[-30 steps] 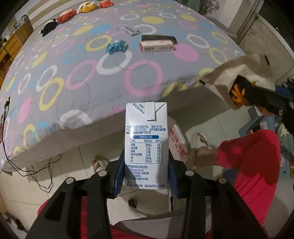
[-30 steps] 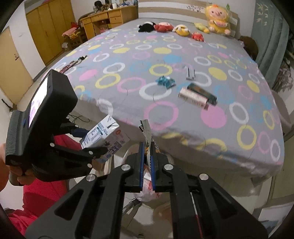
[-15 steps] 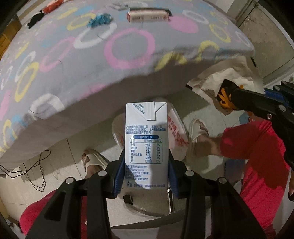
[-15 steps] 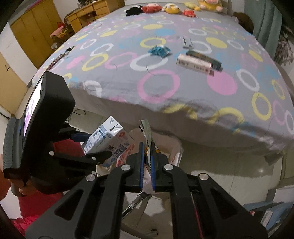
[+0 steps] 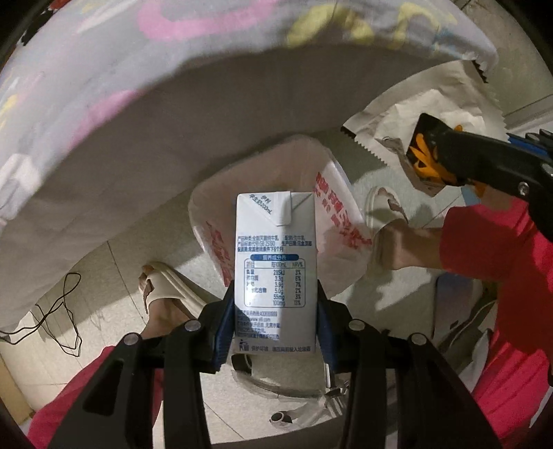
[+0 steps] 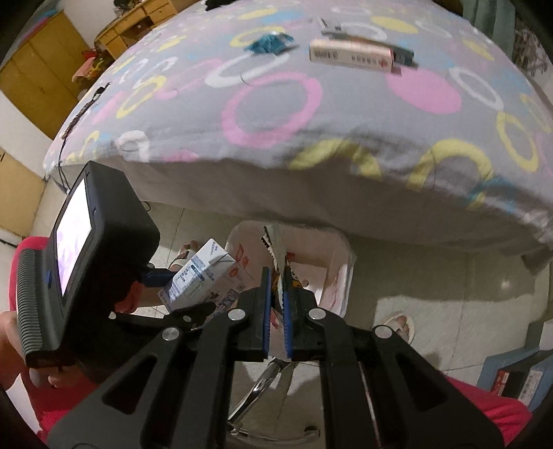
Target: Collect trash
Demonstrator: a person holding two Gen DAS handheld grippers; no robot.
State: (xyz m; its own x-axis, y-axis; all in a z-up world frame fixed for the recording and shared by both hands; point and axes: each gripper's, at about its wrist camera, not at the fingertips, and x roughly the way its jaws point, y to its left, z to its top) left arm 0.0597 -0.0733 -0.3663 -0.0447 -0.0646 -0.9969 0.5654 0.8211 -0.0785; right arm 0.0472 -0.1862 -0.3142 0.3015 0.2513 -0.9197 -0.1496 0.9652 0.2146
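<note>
My left gripper [image 5: 274,307] is shut on a white and blue milk carton [image 5: 275,262], held upright over the open white plastic trash bag [image 5: 340,207] on the floor by the bed. My right gripper [image 6: 276,290] is shut on a flat silver snack wrapper [image 6: 274,241] with an orange print, held just above the same bag [image 6: 331,255]. The wrapper also shows in the left wrist view [image 5: 425,114], the carton in the right wrist view [image 6: 200,279]. More trash lies on the bed: a pink and white box [image 6: 350,55], a blue crumpled wrapper [image 6: 269,42] and a small grey piece [image 6: 330,27].
The bed [image 6: 276,114] with a grey ring-patterned cover overhangs the bag. My feet in beige slippers [image 5: 166,286] stand on either side of the bag on the tiled floor. A black cable [image 5: 62,311] lies at the left. Wooden cupboards [image 6: 38,69] stand at the far left.
Both grippers have dropped from bed height to the trash bag on the floor, each still holding its item. The bag now fills the middle of both views.
</note>
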